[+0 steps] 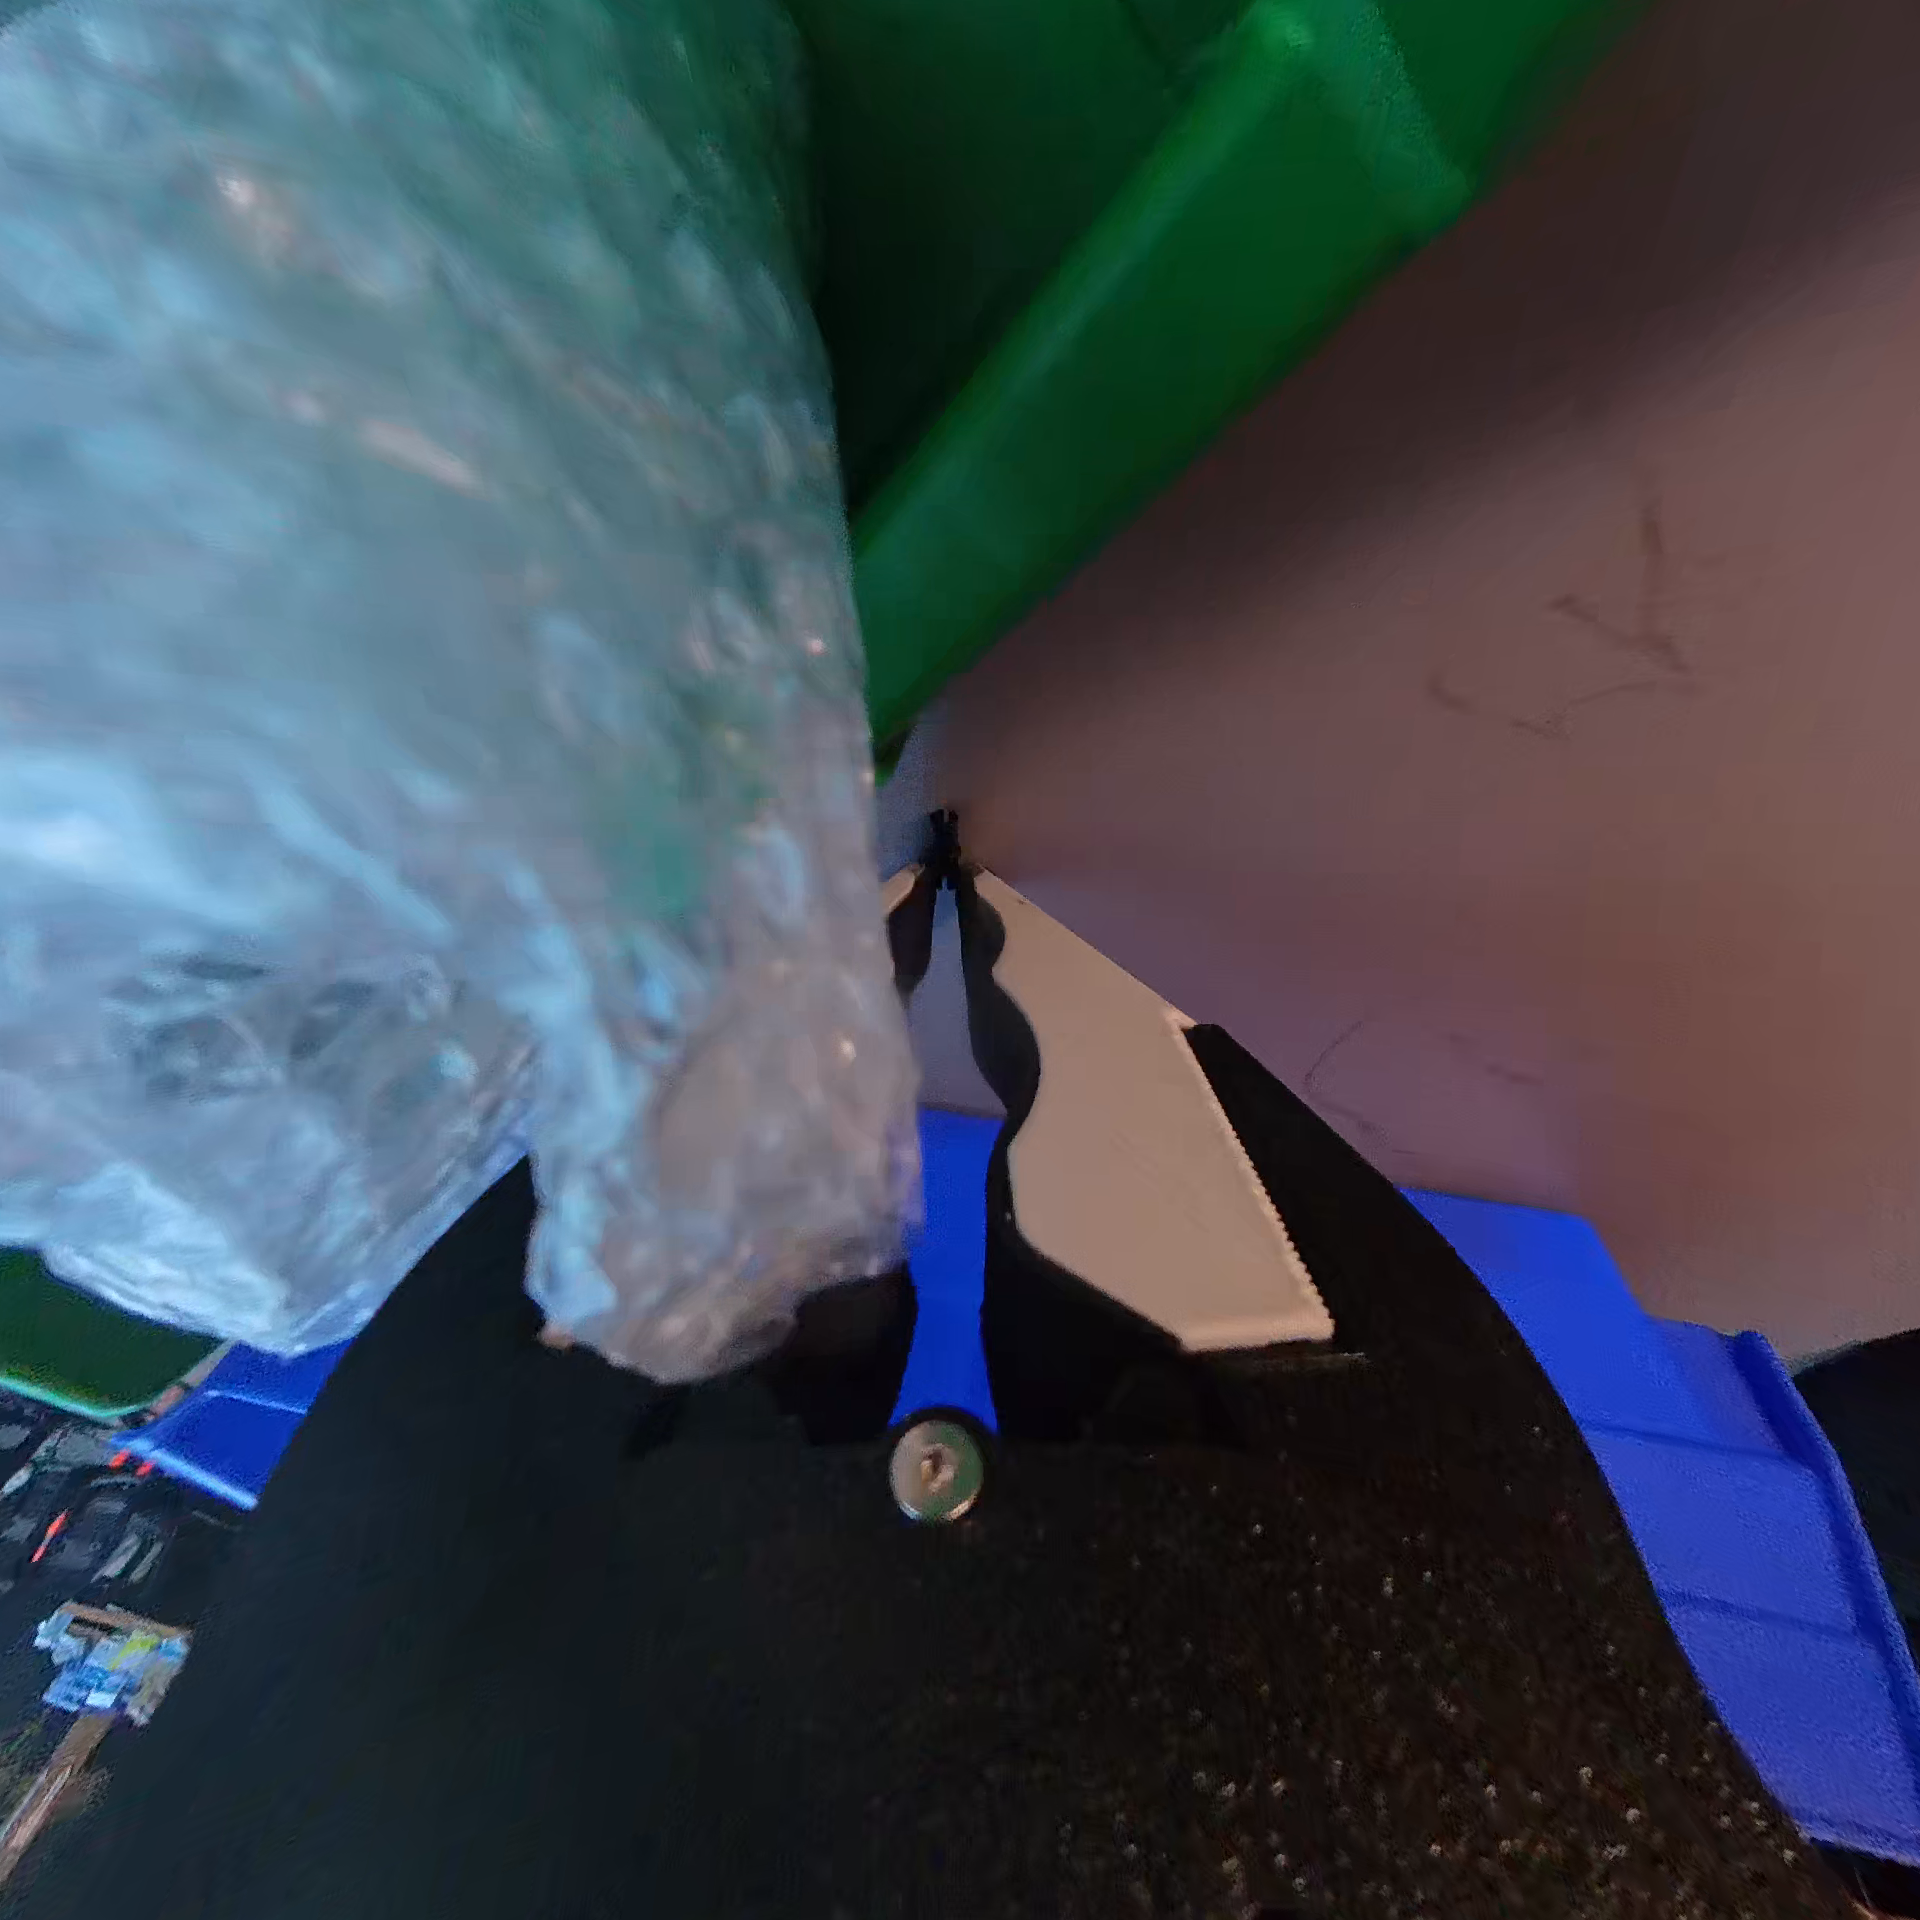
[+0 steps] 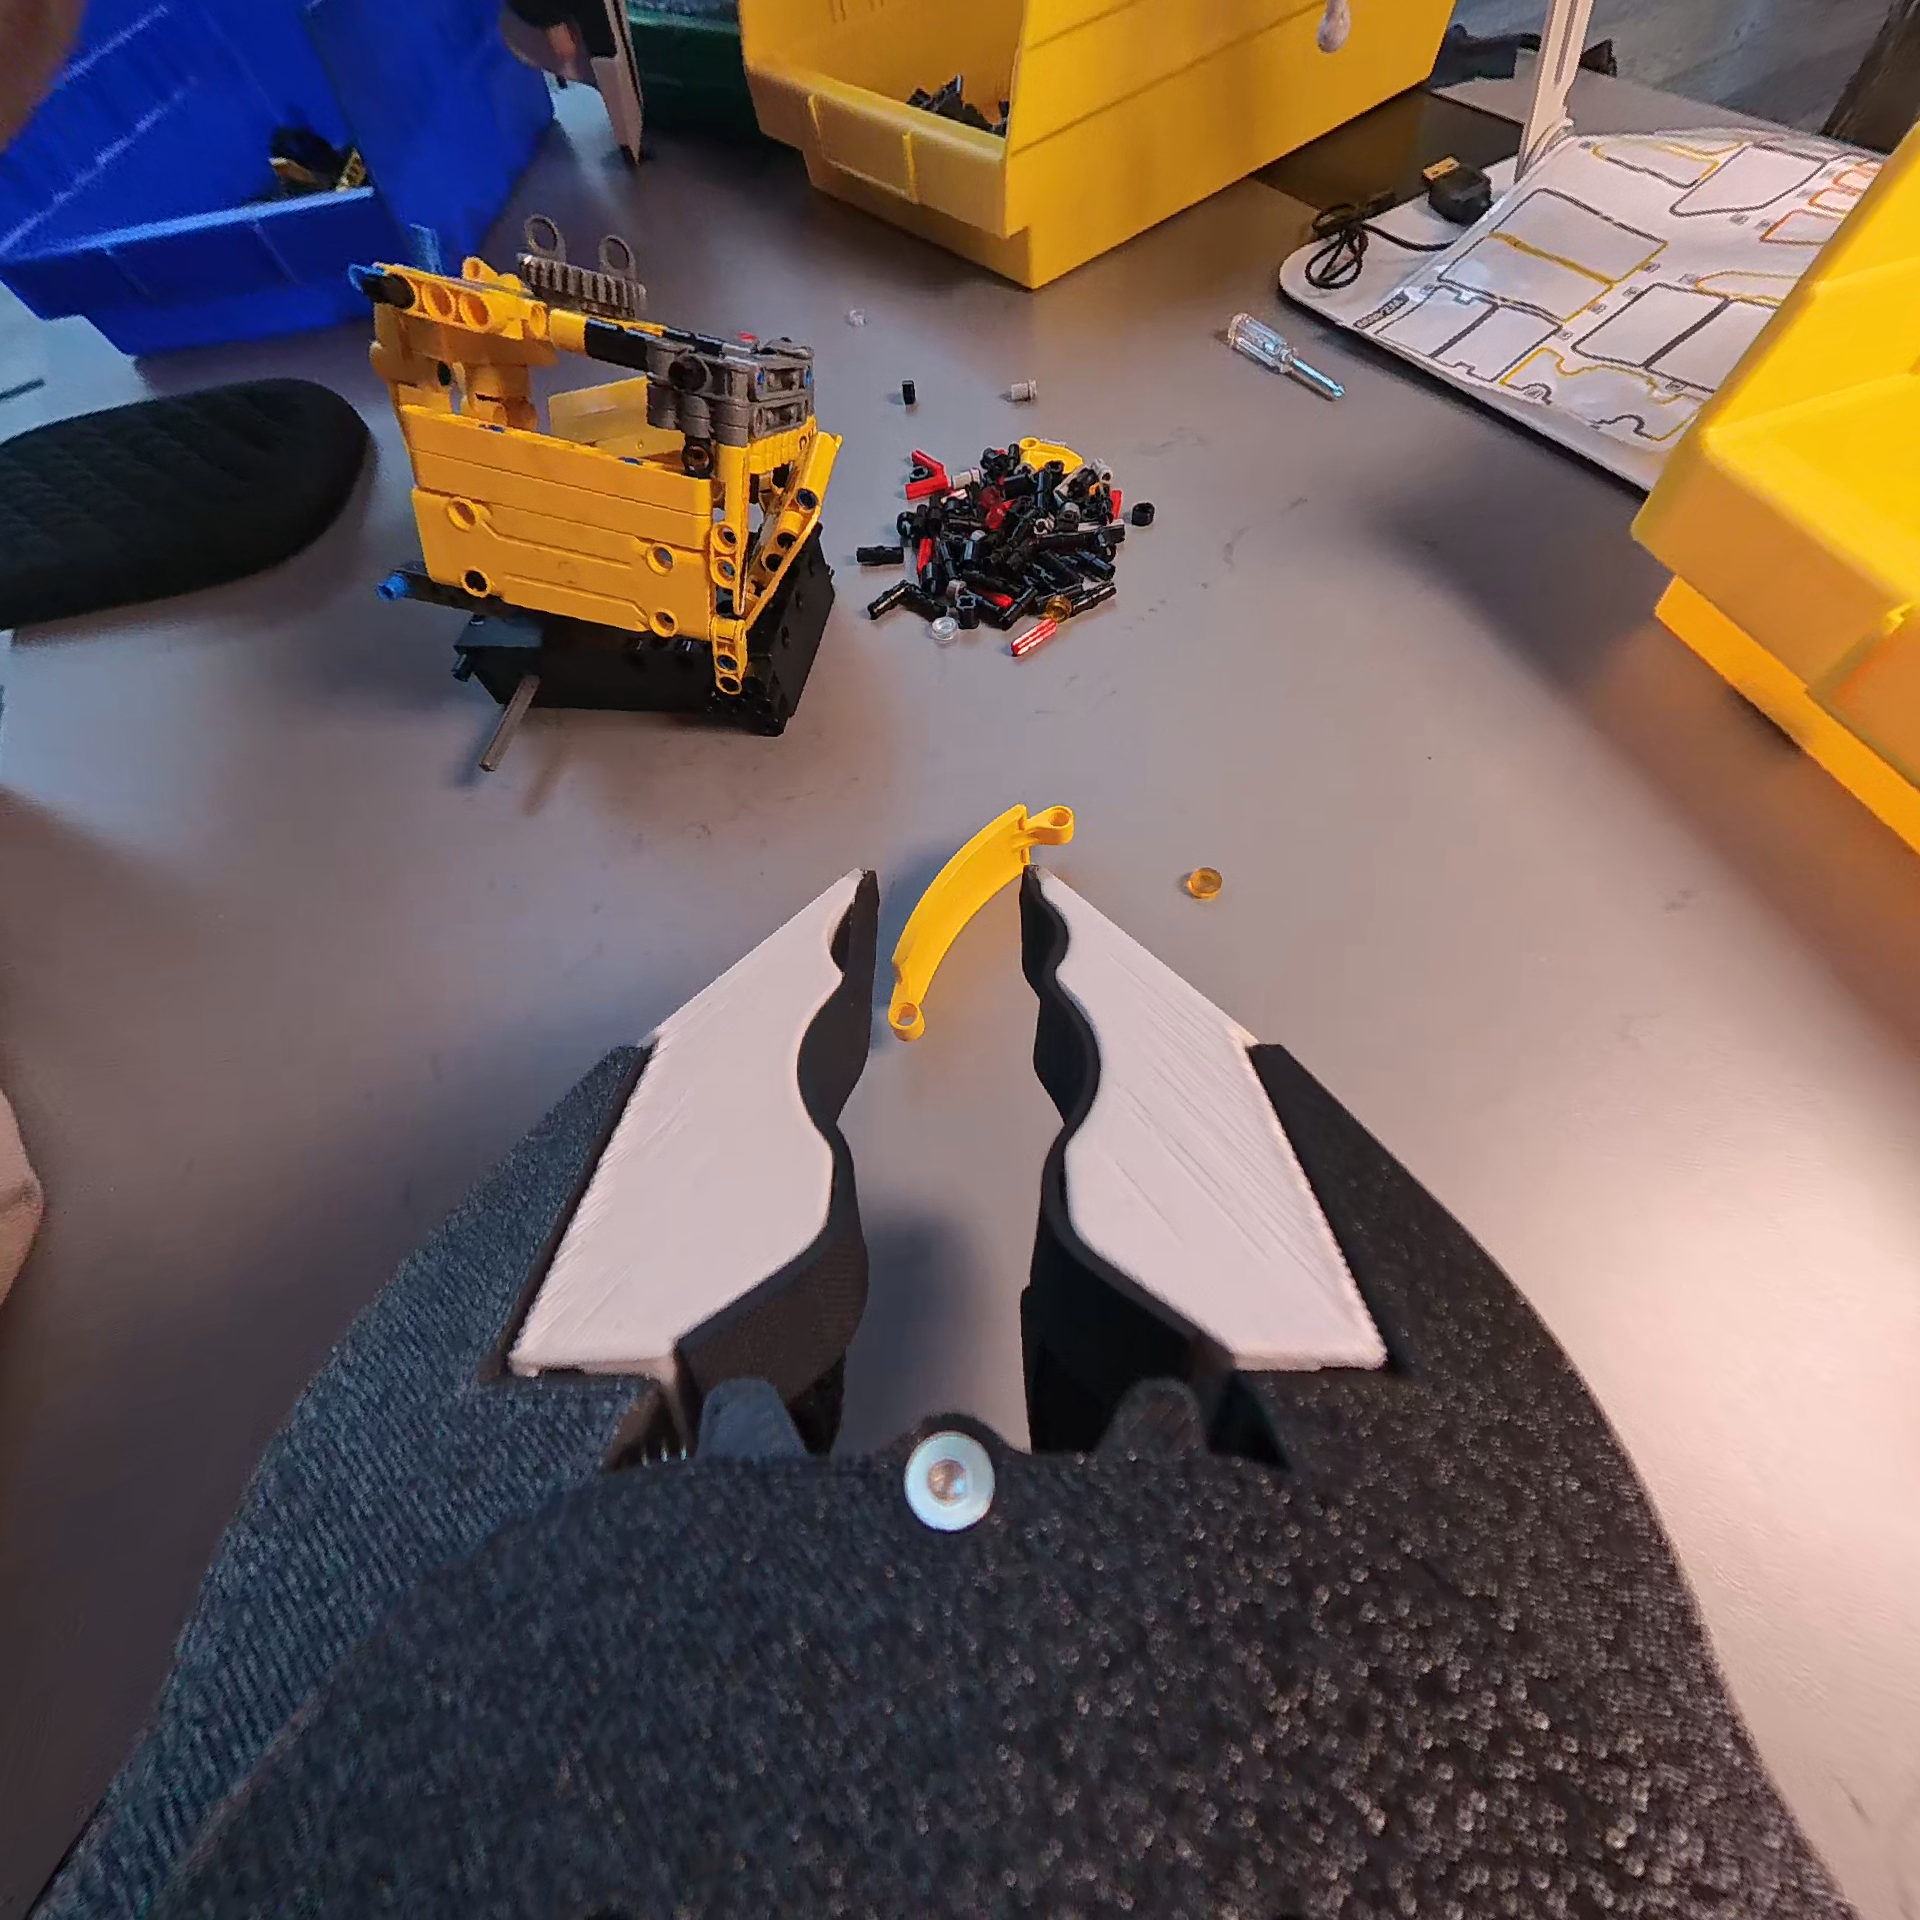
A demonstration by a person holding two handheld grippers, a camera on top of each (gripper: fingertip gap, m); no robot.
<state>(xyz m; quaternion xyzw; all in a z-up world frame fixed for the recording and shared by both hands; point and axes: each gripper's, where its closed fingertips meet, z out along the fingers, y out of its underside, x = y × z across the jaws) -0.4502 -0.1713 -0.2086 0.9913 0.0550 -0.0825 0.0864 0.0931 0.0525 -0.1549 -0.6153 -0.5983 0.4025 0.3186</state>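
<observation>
In the left wrist view my left gripper (image 1: 943, 873) is shut, with a tiny black piece (image 1: 943, 829) pinched at its tips. A crumpled sheet of clear bubble wrap (image 1: 416, 675) hangs over its left finger and hides it. Behind the tips are a green bin (image 1: 1091, 364) and a dull grey-pink surface (image 1: 1455, 779). In the right wrist view my right gripper (image 2: 945, 876) is open, low over the grey table (image 2: 1351, 1039). A yellow curved beam (image 2: 961, 914) lies on the table between its fingers, its upper end against the right fingertip (image 2: 1034, 883).
A part-built yellow and black brick model (image 2: 603, 509) stands at the far left, with a pile of small black and red pins (image 2: 1013, 540) beside it. An orange round stud (image 2: 1203, 882), a screwdriver (image 2: 1283, 356), a printed sheet (image 2: 1579, 291), yellow bins (image 2: 1091, 114), a blue bin (image 2: 208, 177) and a black pad (image 2: 156, 488) surround them.
</observation>
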